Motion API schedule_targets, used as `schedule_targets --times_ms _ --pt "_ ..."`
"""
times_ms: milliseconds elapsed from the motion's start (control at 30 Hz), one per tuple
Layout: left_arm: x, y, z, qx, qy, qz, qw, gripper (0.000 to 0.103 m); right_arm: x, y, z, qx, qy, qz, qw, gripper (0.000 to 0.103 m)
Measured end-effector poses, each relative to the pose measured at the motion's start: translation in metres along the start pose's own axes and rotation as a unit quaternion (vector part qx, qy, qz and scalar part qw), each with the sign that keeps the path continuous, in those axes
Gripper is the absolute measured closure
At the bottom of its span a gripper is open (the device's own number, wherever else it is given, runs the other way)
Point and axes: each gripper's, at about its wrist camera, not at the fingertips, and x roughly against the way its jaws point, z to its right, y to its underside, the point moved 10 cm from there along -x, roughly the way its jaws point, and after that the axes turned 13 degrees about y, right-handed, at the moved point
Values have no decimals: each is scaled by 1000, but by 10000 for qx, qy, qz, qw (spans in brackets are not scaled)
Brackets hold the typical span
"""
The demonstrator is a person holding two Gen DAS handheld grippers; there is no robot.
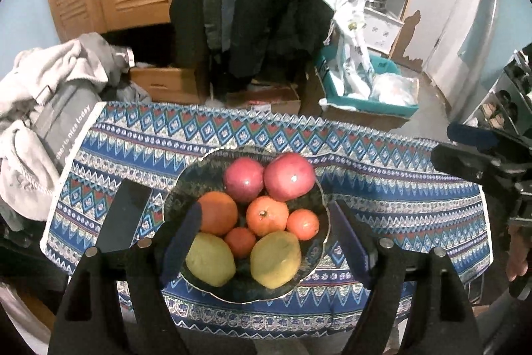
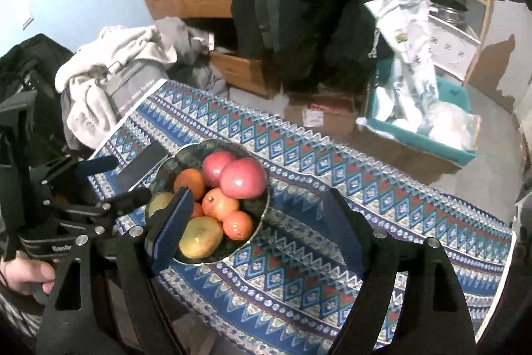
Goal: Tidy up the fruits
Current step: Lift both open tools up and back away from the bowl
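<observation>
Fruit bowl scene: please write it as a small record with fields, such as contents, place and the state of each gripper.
container: dark bowl on patterned tablecloth
red fruits: two, at far side
orange fruits: four, in middle
yellow fruits: two, at near side
beside bowl: dark phone, to its left
left gripper: open, above the bowl, holds nothing
right gripper: open, right of the bowl's centre, holds nothing

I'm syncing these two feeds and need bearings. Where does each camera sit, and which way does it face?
Left wrist: on the left gripper, above the table's near edge, looking down at the fruit bowl between its open fingers; the right gripper shows at right.
Right wrist: on the right gripper, further right, facing bare tablecloth; left gripper and hand at left.
Shared: bowl, phone, tablecloth.
</observation>
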Motion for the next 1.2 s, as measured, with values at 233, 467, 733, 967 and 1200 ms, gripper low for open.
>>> schedule_targets --times_ms 233,467,733,967,1200 --pt "23 -12 16 -101 13 335 9994 15 24 4 18 -190 132 253 9994 21" --pt "39 -21 35 -295 5 551 9980 15 43 8 37 -283 384 513 9975 21" --pt "47 -25 45 -500 -320 699 9958 7 65 5 58 -379 675 859 9933 21" --pt "54 -30 57 -600 -333 837 9941 1 80 7 66 -254 887 1136 9892 20" --pt "55 -33 63 -594 -391 883 9936 1 81 13 66 -179 842 1162 9895 20"
